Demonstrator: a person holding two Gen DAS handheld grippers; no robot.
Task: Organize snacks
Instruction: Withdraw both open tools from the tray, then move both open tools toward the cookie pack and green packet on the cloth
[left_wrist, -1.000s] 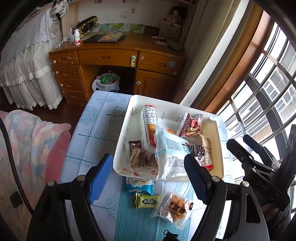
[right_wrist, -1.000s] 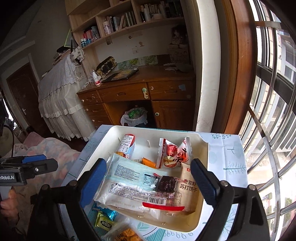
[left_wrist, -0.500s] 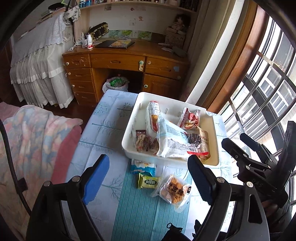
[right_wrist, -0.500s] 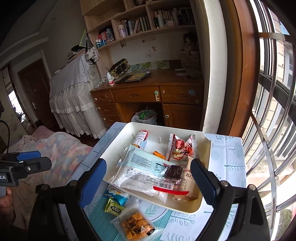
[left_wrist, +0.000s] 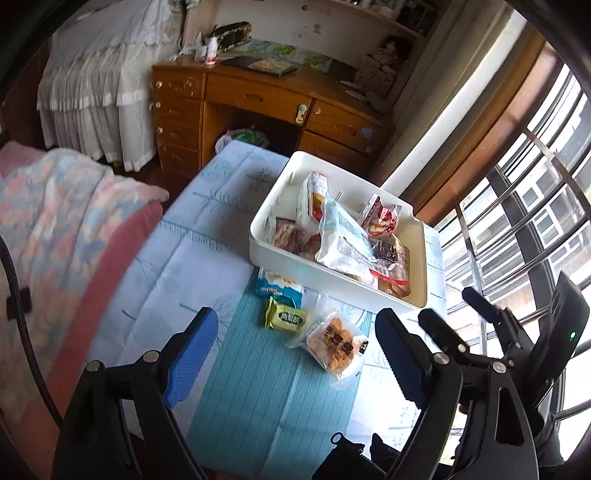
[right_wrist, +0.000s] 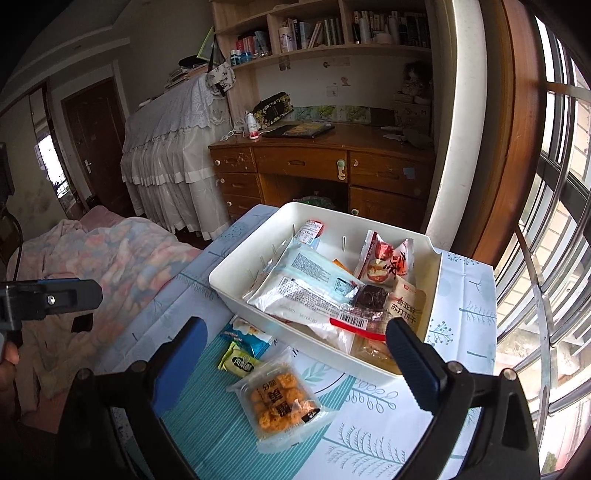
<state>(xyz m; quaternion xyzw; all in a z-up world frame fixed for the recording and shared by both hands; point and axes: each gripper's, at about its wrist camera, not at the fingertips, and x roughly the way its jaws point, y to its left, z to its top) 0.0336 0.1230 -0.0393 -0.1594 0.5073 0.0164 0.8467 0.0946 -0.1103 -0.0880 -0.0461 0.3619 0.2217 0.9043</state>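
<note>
Snacks fill a white bin on the tabletop, which wears a pale blue cloth with a teal striped mat at the near end. Inside the bin a large white packet lies across the top, a small dark packet resting on it, a red-and-white bag behind, a tan cracker pack below, and a tall white pack standing at the far left.

Three snacks lie on the mat just outside the bin's near wall: a blue packet touching the wall, a small green packet just beside it, and a clear pack of orange bites nearest the cameras.

Left gripper hovers above the mat, jaws wide apart and empty. Right gripper hangs over the same three snacks, its jaws opening, with nothing pressed between them; the orange pack sits below the gap.
</note>
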